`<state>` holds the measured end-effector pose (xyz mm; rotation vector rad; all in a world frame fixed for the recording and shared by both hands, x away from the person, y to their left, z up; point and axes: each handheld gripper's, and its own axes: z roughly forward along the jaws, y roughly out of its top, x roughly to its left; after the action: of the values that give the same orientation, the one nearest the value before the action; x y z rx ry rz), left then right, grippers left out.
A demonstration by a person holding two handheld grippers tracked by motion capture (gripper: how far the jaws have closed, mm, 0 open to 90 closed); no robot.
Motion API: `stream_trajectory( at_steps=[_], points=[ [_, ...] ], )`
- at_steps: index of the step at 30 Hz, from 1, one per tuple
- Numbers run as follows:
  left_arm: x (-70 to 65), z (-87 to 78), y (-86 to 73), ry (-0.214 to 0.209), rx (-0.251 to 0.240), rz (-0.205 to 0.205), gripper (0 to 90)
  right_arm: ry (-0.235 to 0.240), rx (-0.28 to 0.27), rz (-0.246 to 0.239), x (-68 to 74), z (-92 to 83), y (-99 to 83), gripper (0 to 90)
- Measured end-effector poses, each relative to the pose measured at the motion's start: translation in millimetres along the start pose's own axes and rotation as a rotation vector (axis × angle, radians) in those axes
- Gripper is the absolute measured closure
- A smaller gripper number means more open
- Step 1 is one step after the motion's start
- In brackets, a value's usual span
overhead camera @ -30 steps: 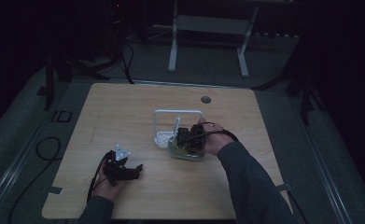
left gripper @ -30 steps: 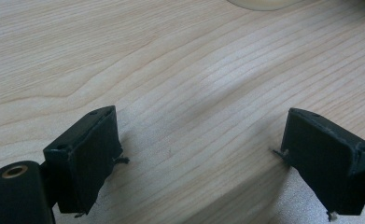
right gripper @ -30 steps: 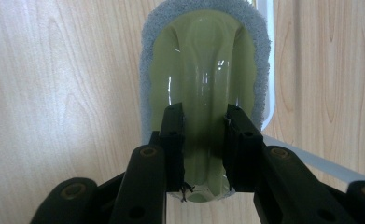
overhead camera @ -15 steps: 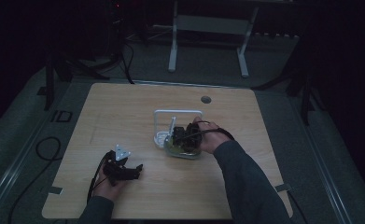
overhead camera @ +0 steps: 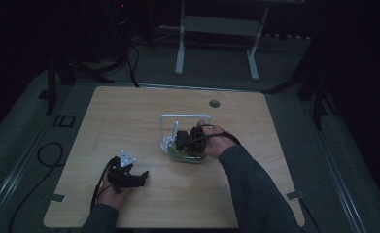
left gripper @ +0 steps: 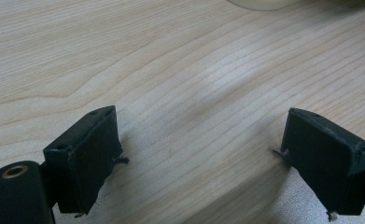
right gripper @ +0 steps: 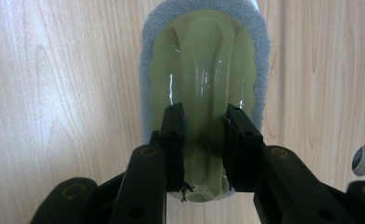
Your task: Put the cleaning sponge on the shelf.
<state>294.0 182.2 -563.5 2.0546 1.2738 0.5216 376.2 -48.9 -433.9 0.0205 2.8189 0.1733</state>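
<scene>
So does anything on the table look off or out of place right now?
Nothing stands out. The right tool grips the raised middle ridge of a green, grey-edged scrubbing pad lying flat on the table beside a white wire rack. The left tool rests open on bare wood.

Glossy yellow-green plastic sponge handle [right gripper: 203, 70], fuzzy grey pad rim [right gripper: 147, 60], matt pale wood-grain table [right gripper: 54, 93].

High view overhead facing forward, gripper views close above the shared table [overhead camera: 129, 111]
</scene>
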Motion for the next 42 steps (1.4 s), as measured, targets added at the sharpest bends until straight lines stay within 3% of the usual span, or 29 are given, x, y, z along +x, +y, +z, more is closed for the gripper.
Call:
stream_trajectory(
  at_steps=[42],
  points=[
    [-0.3,0.5,0.4,-0.002,-0.001,0.004,11.6,-0.058,0.016,-0.050,-6.6,17.5,14.3,71.7]
  ],
)
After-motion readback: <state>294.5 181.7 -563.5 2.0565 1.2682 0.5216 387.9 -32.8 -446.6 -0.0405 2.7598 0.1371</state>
